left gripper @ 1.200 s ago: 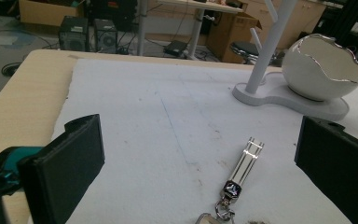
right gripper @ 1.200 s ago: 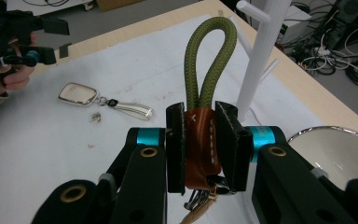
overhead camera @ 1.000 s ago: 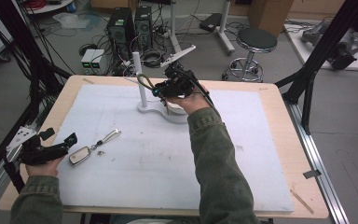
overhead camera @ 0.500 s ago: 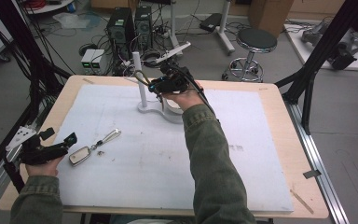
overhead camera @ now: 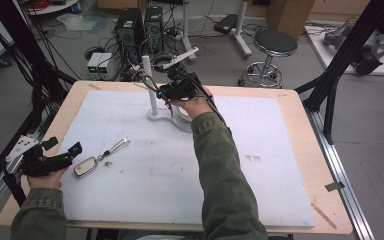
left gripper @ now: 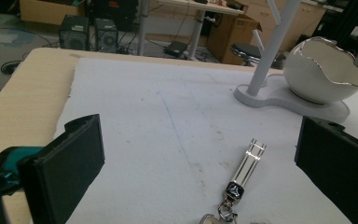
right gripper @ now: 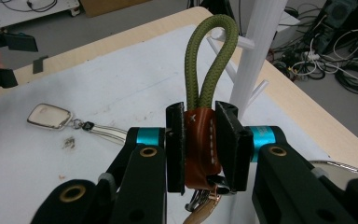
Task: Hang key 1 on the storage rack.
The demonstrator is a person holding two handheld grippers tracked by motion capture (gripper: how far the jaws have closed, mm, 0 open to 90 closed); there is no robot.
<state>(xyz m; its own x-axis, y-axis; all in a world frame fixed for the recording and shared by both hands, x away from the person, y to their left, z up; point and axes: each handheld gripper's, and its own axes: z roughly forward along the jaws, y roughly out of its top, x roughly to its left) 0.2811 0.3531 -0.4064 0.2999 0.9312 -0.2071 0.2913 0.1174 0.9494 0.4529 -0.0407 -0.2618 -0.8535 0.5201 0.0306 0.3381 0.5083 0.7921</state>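
We see a wooden table (overhead camera: 300, 100) covered by a large white foam mat (overhead camera: 260, 175), with both of the person's arms reaching over it from the near edge. At the far middle of the mat stands a white stand (overhead camera: 152, 92) with short pegs on its upright pole, and on the same base sits a white egg-shaped bowl (left gripper: 321, 70) with a jagged gold-edged rim. Our right gripper (right gripper: 201, 140) is raised beside the pole, near its upper pegs, and its jaws are clamped on the brown leather tab of an olive-green cord-loop keychain (right gripper: 209, 79); the loop rises above the jaws just beside the pole, and metal hardware dangles below them. We cannot tell whether the loop touches a peg. Our left gripper (overhead camera: 60, 155) rests low at the near left edge of the mat with its jaws wide apart and nothing between them. Just in front of it lies a second keychain (overhead camera: 100, 156), a silver fob with a slim metal strap, flat on the mat.
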